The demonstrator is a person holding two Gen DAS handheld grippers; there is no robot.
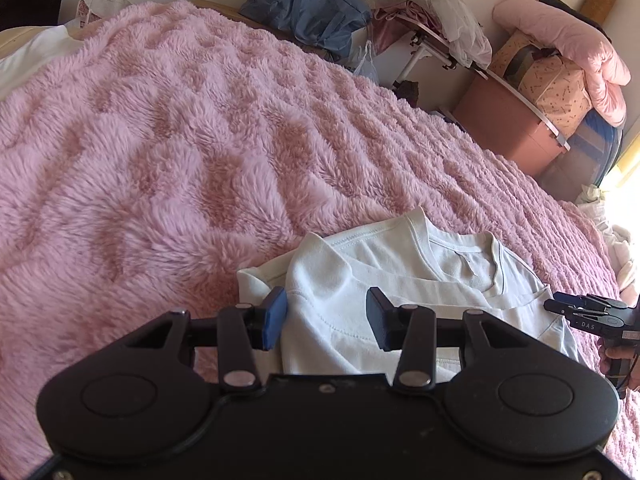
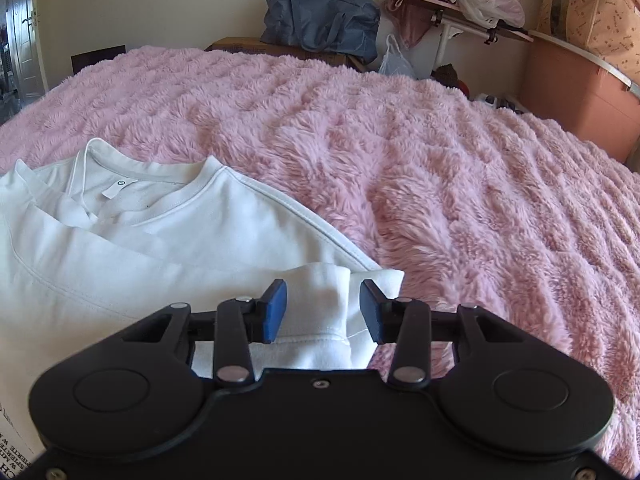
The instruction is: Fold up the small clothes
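Left gripper: low over the bed, pointing forward along the cloth. Jaws stand wide apart, white fabric lying between and beneath them; nothing pinched. Contact of the fingertips with the cloth cannot be told.

Right gripper: same low attitude, jaws wide apart, straddling a folded sleeve end of the garment; not clamped. In the left wrist view it shows at far right, held in a hand whose fingers are partly visible.

White cotton T-shirt with ribbed round collar: lies directly ahead of and under both tools, partly folded, one flap laid diagonally across the chest. Neck opening faces up, small label visible inside the collar. Sleeve end bunched at the right gripper's jaws.

Surface: fluffy pink ridged plush blanket covering the bed, extending well beyond the shirt.

Room, beyond the far bed edge: slumped blue-grey fabric bag; pinkish-brown storage box; pale pink quilt piled above it.
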